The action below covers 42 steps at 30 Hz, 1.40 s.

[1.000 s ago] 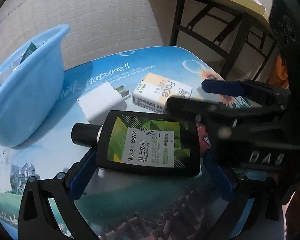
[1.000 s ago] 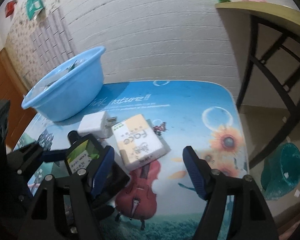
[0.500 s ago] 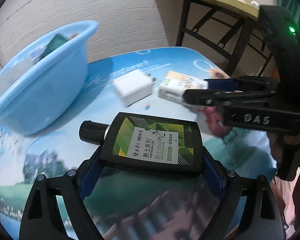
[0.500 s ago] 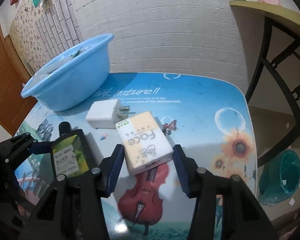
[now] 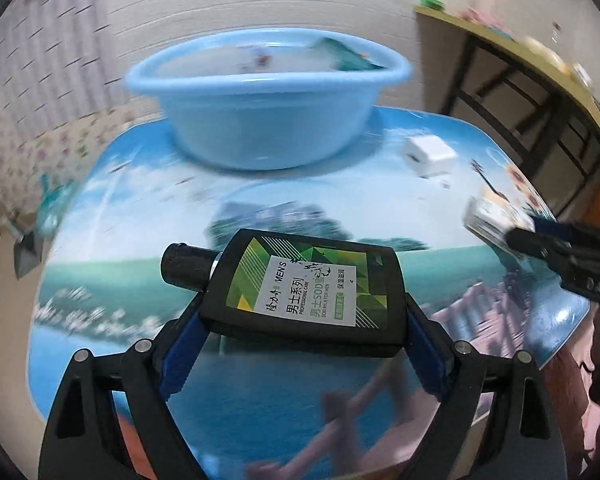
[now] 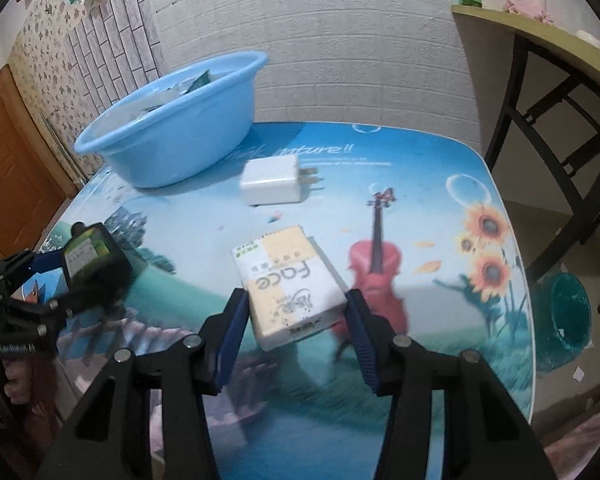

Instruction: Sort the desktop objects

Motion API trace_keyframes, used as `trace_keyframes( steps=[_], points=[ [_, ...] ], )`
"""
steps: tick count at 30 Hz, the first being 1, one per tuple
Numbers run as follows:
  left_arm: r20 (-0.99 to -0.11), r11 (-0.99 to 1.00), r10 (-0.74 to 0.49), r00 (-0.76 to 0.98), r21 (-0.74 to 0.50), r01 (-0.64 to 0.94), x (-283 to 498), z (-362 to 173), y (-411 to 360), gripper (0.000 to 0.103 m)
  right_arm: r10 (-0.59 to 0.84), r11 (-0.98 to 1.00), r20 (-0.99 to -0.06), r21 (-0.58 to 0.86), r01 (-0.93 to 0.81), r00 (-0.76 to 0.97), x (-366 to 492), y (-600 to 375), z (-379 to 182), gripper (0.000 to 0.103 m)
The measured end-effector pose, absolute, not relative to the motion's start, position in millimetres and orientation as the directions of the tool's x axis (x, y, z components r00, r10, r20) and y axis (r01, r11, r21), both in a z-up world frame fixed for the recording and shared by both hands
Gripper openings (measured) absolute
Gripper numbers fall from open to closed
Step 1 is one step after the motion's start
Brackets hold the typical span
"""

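Lifted since a second ago: both items, formerly flat on the printed table (image 6: 440, 168).

Left wrist view: left gripper (image 5: 304, 340), jaws wide but clamped on the black lotion bottle (image 5: 300, 284), held lengthwise, clear of the tabletop, facing the blue basin (image 5: 268, 120).

Right wrist view: right gripper (image 6: 296, 336), jaws narrowed, gripping the tissue pack (image 6: 288, 284) above the table; white charger (image 6: 272, 182) lies beside the basin.
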<state>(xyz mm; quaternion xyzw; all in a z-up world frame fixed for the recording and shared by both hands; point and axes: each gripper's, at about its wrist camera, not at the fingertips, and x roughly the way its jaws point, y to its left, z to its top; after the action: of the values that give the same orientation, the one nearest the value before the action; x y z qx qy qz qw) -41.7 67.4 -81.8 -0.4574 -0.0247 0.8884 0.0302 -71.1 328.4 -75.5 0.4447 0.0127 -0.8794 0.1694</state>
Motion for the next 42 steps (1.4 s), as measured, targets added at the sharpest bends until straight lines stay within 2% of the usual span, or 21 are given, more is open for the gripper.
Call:
trace_keyframes(
  steps=[7,20,33,39,42],
  points=[
    [-0.8,-0.994,0.036,-0.599,-0.088,0.059,-16,-85,24,0.089,-0.256,-0.943,-0.798,0.084,0.321,-0.546,-47,296,-76,0.049],
    [-0.777,-0.995,-0.004,-0.63,-0.06,0.079,1,-97,15,0.09,-0.221,-0.95,-0.817,0.056,0.307,-0.533,-31,280,-81,0.05],
    [-0.783,-0.998,-0.021,-0.622,-0.019,0.059,-2,-101,24,0.103,-0.242,-0.944,-0.802,0.065,0.324,-0.546,-37,275,-87,0.053],
    [-0.782,-0.998,-0.023,-0.623,-0.02,0.061,-4,-101,24,0.103,-0.247,-0.938,-0.776,0.042,0.343,-0.58,-33,271,-92,0.072],
    [-0.781,-0.998,-0.024,-0.624,-0.019,0.061,-4,-102,25,0.103,-0.246,-0.936,-0.756,0.023,0.35,-0.607,-28,267,-96,0.09]
  ],
)
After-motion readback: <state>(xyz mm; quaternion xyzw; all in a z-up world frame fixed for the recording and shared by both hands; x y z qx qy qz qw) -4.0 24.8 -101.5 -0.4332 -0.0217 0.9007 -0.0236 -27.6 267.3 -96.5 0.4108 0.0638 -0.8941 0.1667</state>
